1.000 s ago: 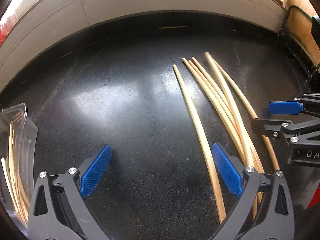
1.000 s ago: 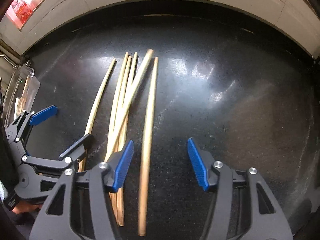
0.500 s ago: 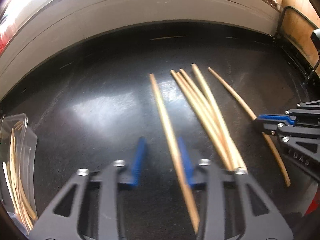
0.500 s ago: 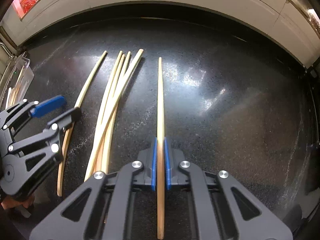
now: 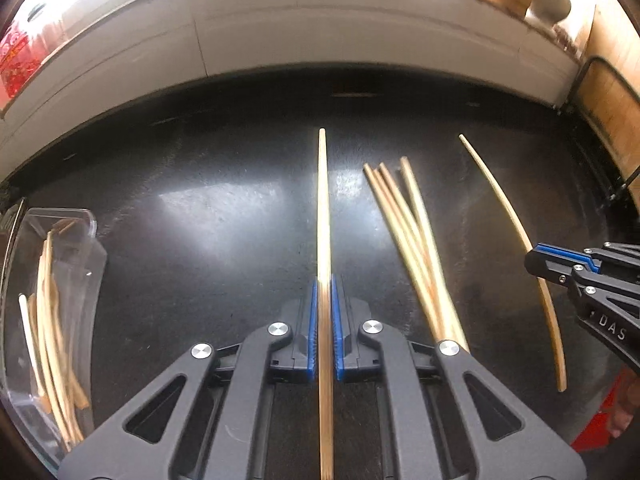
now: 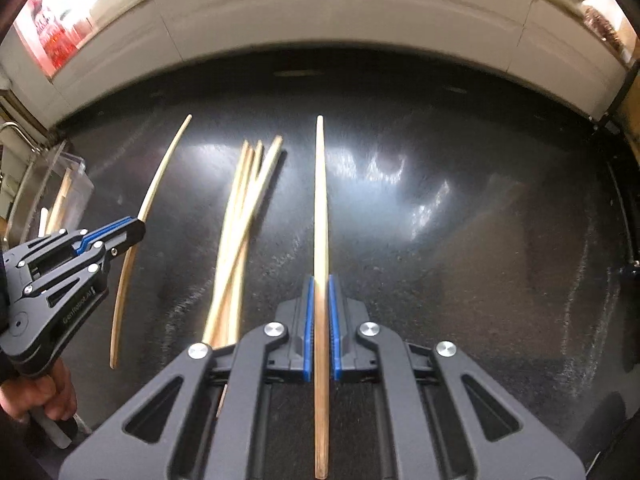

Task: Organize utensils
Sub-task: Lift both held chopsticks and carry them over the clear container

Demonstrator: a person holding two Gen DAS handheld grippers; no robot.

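Fingers of the left gripper (image 5: pixel 324 332) are clamped on one chopstick (image 5: pixel 323 216), which runs straight out between the blue pads (image 5: pixel 313 332) toward the far wall. Fingers of the right gripper (image 6: pixel 319 328) are likewise clamped on a second chopstick (image 6: pixel 320 216), gripped partway along so that a length sticks out at both ends. Each stick appears lifted clear of the black counter (image 5: pixel 208 216), though the wrist views cannot confirm the gap.

Between the two grippers a loose bundle (image 5: pixel 408 240) of about four chopsticks lies on the counter, overlapping at the near end and fanning out at the far end. A clear bin (image 5: pixel 86 226) at the left edge of the counter already holds several chopsticks, lying together along its length.

Progress, as judged from this layout: part of the sorting is done (sticks in the bin), two sticks are in hand, and the bundle is left. How many sticks the bin holds cannot be counted.

Room for moving: the counter between the left gripper and the bin is bare, so the path leftward looks open. The right gripper's route to the bin crosses over the bundle and past the left gripper, which is near. A white wall (image 5: pixel 320 40) bounds the far side, well beyond the stick tips; a dark wire rack (image 5: pixel 600 80) stands at the right edge.
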